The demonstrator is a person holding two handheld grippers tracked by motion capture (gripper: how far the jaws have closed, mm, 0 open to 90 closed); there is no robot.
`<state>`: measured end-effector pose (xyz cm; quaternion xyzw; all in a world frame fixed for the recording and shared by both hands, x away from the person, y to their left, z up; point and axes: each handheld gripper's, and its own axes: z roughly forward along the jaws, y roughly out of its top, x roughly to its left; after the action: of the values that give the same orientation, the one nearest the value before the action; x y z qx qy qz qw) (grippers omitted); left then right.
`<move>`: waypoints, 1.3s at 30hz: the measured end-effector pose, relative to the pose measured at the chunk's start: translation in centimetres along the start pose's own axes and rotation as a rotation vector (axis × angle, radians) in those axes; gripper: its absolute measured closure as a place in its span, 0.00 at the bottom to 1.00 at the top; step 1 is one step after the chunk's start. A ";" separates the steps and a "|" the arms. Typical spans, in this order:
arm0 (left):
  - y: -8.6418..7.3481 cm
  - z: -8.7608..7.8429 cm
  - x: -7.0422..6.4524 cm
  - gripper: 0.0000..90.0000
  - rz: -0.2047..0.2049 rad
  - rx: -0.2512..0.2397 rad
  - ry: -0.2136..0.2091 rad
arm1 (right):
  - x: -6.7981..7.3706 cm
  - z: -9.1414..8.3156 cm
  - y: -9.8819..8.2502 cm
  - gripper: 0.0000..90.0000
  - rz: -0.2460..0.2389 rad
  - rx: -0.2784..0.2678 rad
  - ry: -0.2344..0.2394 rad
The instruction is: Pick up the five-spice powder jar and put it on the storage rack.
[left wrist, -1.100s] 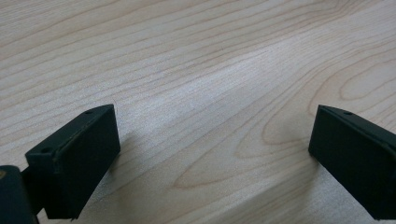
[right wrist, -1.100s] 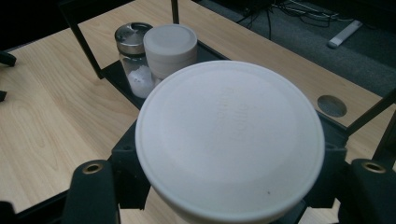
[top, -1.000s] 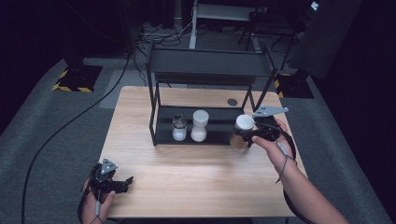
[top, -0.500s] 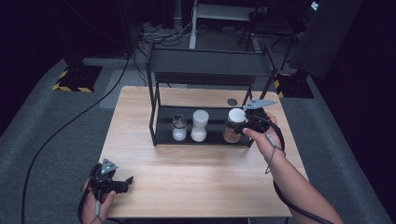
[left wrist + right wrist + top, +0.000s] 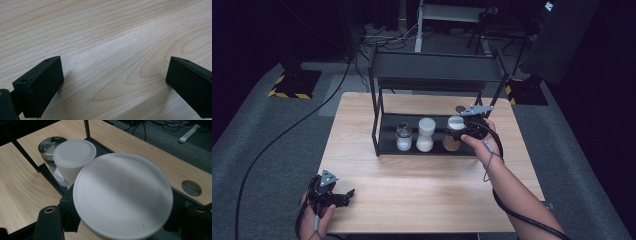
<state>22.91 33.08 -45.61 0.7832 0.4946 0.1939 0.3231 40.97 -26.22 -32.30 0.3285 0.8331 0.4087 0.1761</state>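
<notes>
My right gripper (image 5: 460,132) is shut on a brown jar with a white lid (image 5: 454,131), held at the right end of the black rack's lower shelf (image 5: 387,136). In the right gripper view that white lid (image 5: 122,195) sits between the jaws of the right gripper (image 5: 121,222). Left of it on the shelf stand a white hourglass-shaped jar (image 5: 426,135) (image 5: 74,153) and a glass shaker with a metal cap (image 5: 403,137) (image 5: 51,143). My left gripper (image 5: 344,196) (image 5: 112,82) rests low over the table's front left corner, open, with bare wood between its fingers (image 5: 42,82).
The rack's black top shelf (image 5: 437,67) overhangs the jars, with thin posts (image 5: 375,117) at its corners. A round cable hole (image 5: 191,188) lies in the wooden table (image 5: 422,185) behind the rack. Cables trail over the grey floor at the left (image 5: 272,145).
My right gripper has carried the white-lidded jar leftward and in under the rack, next to the hourglass jar. The left gripper has not moved.
</notes>
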 end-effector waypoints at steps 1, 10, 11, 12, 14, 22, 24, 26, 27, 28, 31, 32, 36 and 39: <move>0.0 0.0 0.0 0.01 0.000 0.000 0.000 | 0.0 0.2 0.0 0.37 0.003 0.002 -0.001; 0.0 0.0 0.0 0.01 0.000 0.000 0.000 | -0.4 2.0 -0.7 0.37 0.026 0.019 -0.007; 0.0 0.0 0.0 0.01 0.000 0.000 0.000 | -0.4 2.1 -0.7 0.37 0.025 0.020 -0.009; 0.0 0.0 0.0 0.01 0.000 0.000 0.000 | -0.4 2.3 -0.8 0.37 0.031 0.022 -0.009; 0.0 0.0 0.0 0.01 0.000 0.000 0.000 | -0.5 2.6 -0.9 0.37 0.028 0.025 -0.011; 0.0 0.0 0.0 0.01 0.001 0.001 -0.002 | -0.7 3.5 -1.3 0.37 0.039 0.032 -0.012; 0.0 0.0 0.0 0.01 0.002 0.001 -0.002 | -0.7 3.7 -1.5 0.37 0.043 0.033 -0.013; 0.0 0.0 0.0 0.00 0.001 0.000 -0.002 | -0.7 3.8 -1.6 0.37 0.049 0.029 -0.014; 0.0 0.0 0.0 0.00 0.001 0.001 -0.002 | -0.8 3.8 -1.7 0.37 0.053 0.026 -0.013; 0.0 0.0 0.0 0.00 0.001 0.001 -0.002 | -0.8 3.8 -1.7 0.37 0.056 0.026 -0.013; 0.0 0.0 0.0 0.00 0.001 0.000 -0.002 | -1.0 3.8 -1.7 0.37 0.063 0.028 -0.013; 0.0 0.0 0.0 0.00 0.001 0.000 -0.002 | -1.1 3.8 -1.6 0.37 0.070 0.032 -0.011; 0.0 0.0 0.0 0.00 0.001 0.001 -0.002 | -1.3 3.8 -1.7 0.32 0.074 0.030 -0.008; 0.0 0.0 0.0 0.00 0.001 0.000 -0.002 | -1.6 3.6 -1.7 0.24 0.092 0.011 -0.004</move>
<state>22.95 33.08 -45.62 0.7837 0.4939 0.1931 0.3234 43.41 -26.05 -35.78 0.3680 0.8192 0.4110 0.1568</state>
